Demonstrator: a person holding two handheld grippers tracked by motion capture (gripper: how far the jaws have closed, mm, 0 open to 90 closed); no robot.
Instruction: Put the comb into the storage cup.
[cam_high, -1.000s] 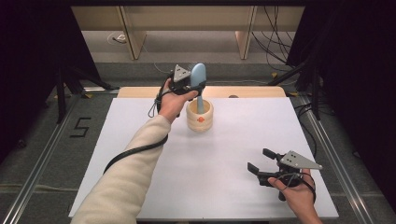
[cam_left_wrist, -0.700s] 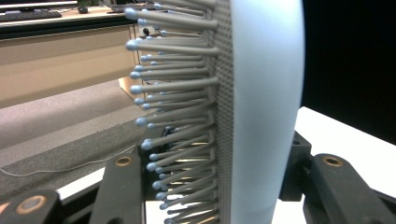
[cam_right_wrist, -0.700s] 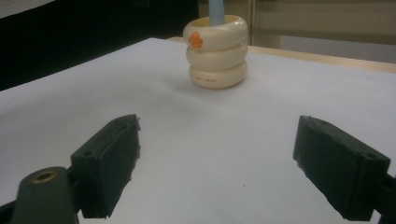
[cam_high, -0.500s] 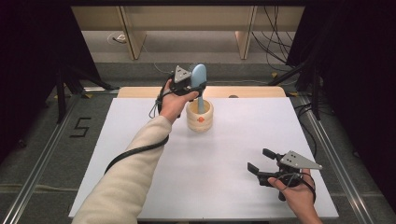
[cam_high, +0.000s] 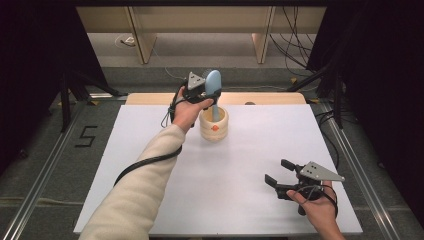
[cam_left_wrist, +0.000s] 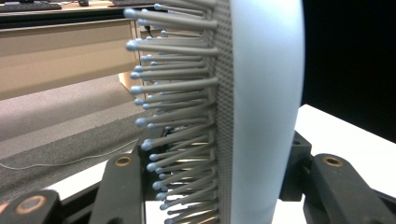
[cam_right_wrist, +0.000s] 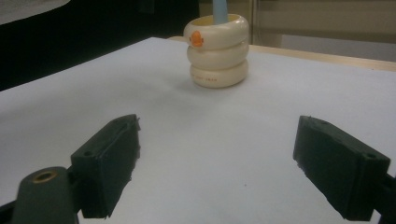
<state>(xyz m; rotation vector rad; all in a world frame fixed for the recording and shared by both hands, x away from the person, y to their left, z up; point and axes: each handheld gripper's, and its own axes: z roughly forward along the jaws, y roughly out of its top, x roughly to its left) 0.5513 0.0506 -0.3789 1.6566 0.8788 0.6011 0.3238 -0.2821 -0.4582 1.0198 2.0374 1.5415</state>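
The right gripper (cam_high: 278, 172) sits nearest the person, resting low over the white table (cam_high: 150, 165) at its near right corner, held in the right hand (cam_high: 316, 205). Its jaws stand wide apart with nothing between them; in the right gripper view bare table shows in the gap between its pads (cam_right_wrist: 109, 161). Well ahead of that gripper, and a little to its left in the high view, stands the cream ringed holder (cam_high: 214, 125), upright on the table, with a small orange mark (cam_right_wrist: 197, 38) on its top ring facing the right gripper.

Farther off, just beyond the holder's left side, the left gripper (cam_high: 206, 95) is held up in the left hand (cam_high: 185, 112), above the holder's rim. It is clamped on the head of the pale blue hairbrush (cam_high: 213, 85). In the left gripper view the brush head (cam_left_wrist: 261, 112) stands upright between the two black jaws, one at its smooth back and one at its bristles (cam_left_wrist: 177, 112), which point to that view's left. The brush handle (cam_high: 215, 111) runs straight down from the gripper into the holder's opening.
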